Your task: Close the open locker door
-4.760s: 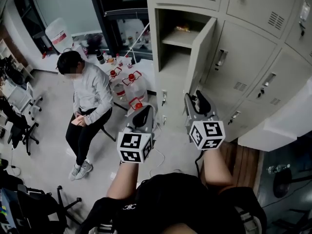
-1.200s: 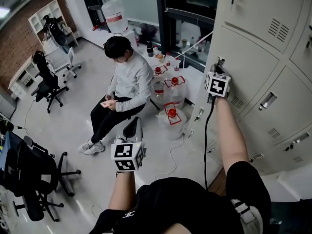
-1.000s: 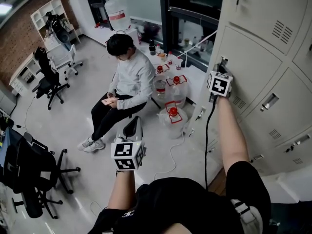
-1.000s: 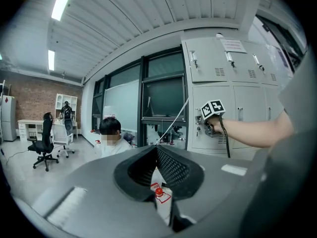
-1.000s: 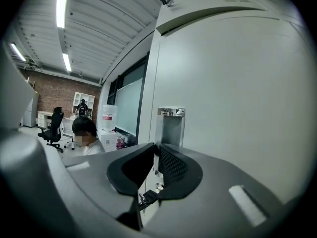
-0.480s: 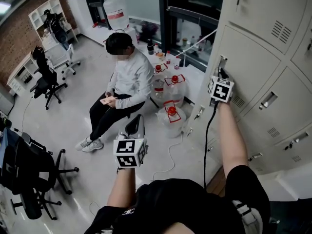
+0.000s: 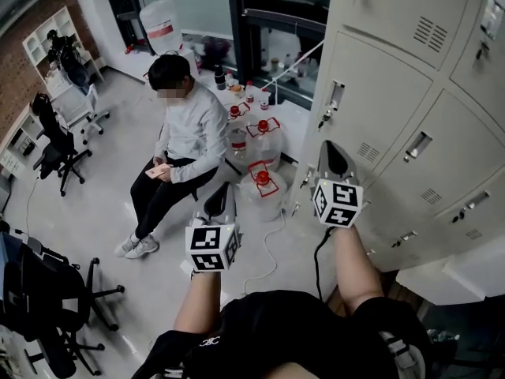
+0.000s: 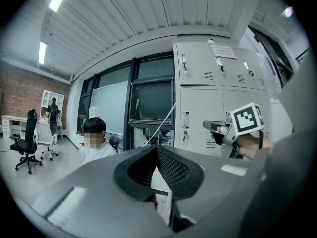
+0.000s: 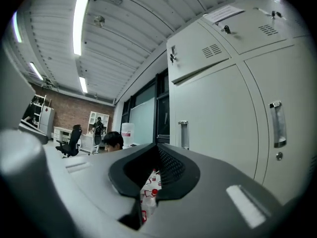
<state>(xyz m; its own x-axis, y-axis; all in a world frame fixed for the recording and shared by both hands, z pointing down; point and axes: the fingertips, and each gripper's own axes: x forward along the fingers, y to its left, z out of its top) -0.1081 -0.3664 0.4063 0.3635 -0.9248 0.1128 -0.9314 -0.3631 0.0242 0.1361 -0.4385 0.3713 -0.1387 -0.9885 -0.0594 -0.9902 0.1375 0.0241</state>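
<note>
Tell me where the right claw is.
Head view, right of centre: the right claw hangs in front of the closed locker door, below its handle, right of the red-capped water jugs. Its jaws have just closed, empty.

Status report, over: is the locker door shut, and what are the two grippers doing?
Left gripper jaws shut, empty. Right gripper jaws just closed, empty, off the door. Locker door flush, shut. Nothing in the way.

Cool, even light pours down from the ceiling strips, leaving only soft shadows on the pale floor. Both gripper views bend hard towards black corners. The near foreground is blurred, while the lockers look sharp.
</note>
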